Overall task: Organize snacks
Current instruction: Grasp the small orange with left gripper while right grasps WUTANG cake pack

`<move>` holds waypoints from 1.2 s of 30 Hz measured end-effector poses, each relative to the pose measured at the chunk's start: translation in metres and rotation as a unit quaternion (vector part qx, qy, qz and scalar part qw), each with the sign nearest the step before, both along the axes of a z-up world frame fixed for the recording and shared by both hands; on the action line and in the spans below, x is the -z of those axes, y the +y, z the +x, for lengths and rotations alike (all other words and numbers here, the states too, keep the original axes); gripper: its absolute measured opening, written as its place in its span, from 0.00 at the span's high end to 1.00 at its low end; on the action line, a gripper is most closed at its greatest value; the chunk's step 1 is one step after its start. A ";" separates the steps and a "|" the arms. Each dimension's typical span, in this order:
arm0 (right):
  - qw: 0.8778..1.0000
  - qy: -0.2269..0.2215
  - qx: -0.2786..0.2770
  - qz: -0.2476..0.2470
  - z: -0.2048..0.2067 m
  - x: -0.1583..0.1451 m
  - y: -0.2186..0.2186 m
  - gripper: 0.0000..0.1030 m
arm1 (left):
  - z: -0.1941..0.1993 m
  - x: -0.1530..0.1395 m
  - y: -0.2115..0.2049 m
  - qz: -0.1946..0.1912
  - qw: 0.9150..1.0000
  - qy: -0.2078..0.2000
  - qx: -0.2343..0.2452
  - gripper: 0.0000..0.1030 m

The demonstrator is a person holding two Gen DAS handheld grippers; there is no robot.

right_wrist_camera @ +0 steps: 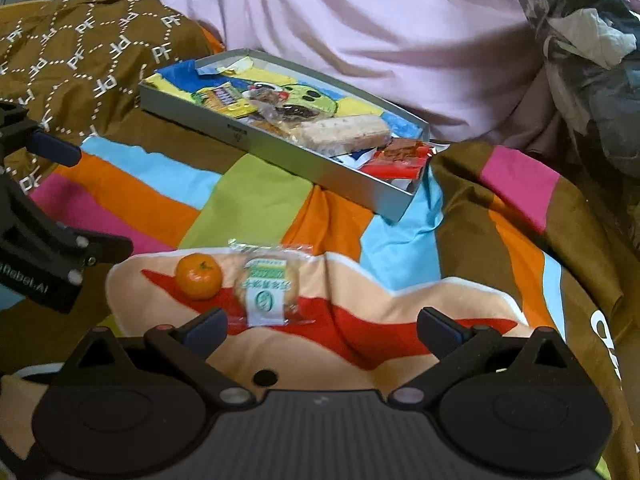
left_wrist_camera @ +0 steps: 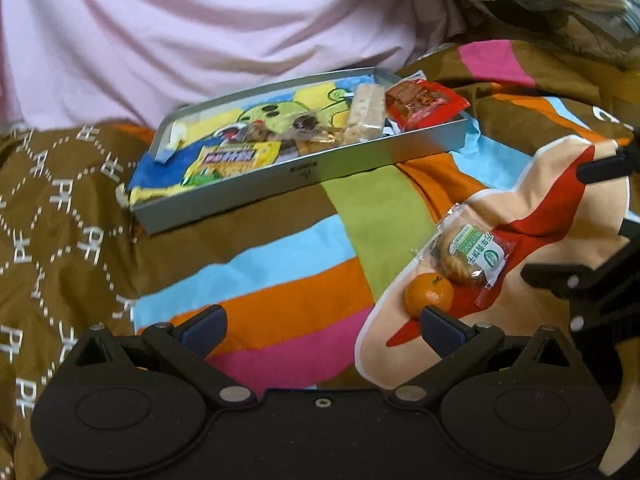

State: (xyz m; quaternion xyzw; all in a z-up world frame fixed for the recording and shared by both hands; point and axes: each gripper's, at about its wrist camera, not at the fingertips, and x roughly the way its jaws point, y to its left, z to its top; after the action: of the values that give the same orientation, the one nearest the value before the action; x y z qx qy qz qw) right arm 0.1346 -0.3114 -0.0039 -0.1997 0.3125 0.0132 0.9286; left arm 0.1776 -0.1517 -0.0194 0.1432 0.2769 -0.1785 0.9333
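Sitting by the orange (right_wrist_camera: pixel 199 276), the wrapped cookie (right_wrist_camera: pixel 266 282) looks light and crumbly; right gripper (right_wrist_camera: pixel 322 326), wide and empty, should pinch its sides gently.

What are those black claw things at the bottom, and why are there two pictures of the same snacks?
Each picture comes from a camera on a hand-held gripper, looking along its two fingers. One shows the left gripper, the other the right gripper. Both are open and hold nothing. A person carries them. On the colourful blanket lies a grey tray with wrapped snacks inside. Outside it, side by side, wait a small orange and a wrapped cookie.
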 end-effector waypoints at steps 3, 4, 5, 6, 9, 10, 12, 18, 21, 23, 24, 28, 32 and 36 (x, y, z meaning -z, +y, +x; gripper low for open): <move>1.000 -0.006 0.001 -0.005 0.005 0.002 -0.004 0.00 | 0.004 0.003 -0.004 0.007 1.000 -0.007 0.007 0.01; 1.000 -0.008 0.000 -0.008 0.006 0.002 -0.006 0.00 | 0.006 0.004 -0.005 0.009 1.000 -0.008 0.008 0.01; 1.000 -0.010 0.000 -0.011 0.007 0.003 -0.007 0.00 | 0.008 0.006 -0.006 0.010 1.000 -0.008 0.010 0.01; 1.000 -0.012 0.000 -0.013 0.008 0.004 -0.008 0.00 | 0.010 0.007 -0.007 0.012 1.000 -0.009 0.011 0.01; 1.000 -0.012 0.009 -0.018 0.013 0.007 -0.014 0.00 | 0.013 0.010 -0.011 0.020 0.999 -0.016 0.018 0.01; 1.000 -0.013 0.014 -0.016 0.014 0.008 -0.017 0.00 | 0.014 0.011 -0.013 0.024 0.999 -0.018 0.021 0.01; 1.000 -0.012 0.025 -0.008 0.017 0.009 -0.022 0.00 | 0.016 0.013 -0.016 0.030 0.999 -0.022 0.028 0.01; 0.999 -0.018 0.040 0.012 0.019 0.008 -0.032 0.00 | 0.016 0.017 -0.030 0.049 0.996 -0.032 0.069 0.01; 0.999 -0.020 0.041 0.016 0.019 0.007 -0.032 0.00 | 0.013 0.019 -0.039 0.062 0.993 -0.039 0.095 0.01; 0.999 -0.020 0.040 0.019 0.020 0.008 -0.033 0.00 | 0.012 0.022 -0.046 0.070 0.991 -0.038 0.110 0.01; 0.999 -0.019 0.039 0.021 0.020 0.008 -0.033 0.00 | 0.012 0.023 -0.049 0.072 0.990 -0.036 0.117 0.01; 0.999 -0.017 0.037 0.023 0.020 0.009 -0.032 0.00 | 0.011 0.028 -0.061 0.087 0.986 -0.036 0.139 0.02; 0.999 -0.017 0.039 0.028 0.020 0.009 -0.033 0.00 | 0.012 0.032 -0.069 0.102 0.982 -0.031 0.154 0.10; 0.999 -0.016 0.040 0.032 0.021 0.010 -0.034 0.00 | 0.013 0.032 -0.070 0.095 0.982 -0.024 0.159 0.15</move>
State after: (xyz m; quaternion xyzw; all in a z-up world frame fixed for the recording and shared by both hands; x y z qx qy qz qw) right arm 0.1552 -0.3450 -0.0135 -0.1579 0.3051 -0.0167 0.9390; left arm 0.1910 -0.2216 -0.0519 0.2779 0.2435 -0.2939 0.8815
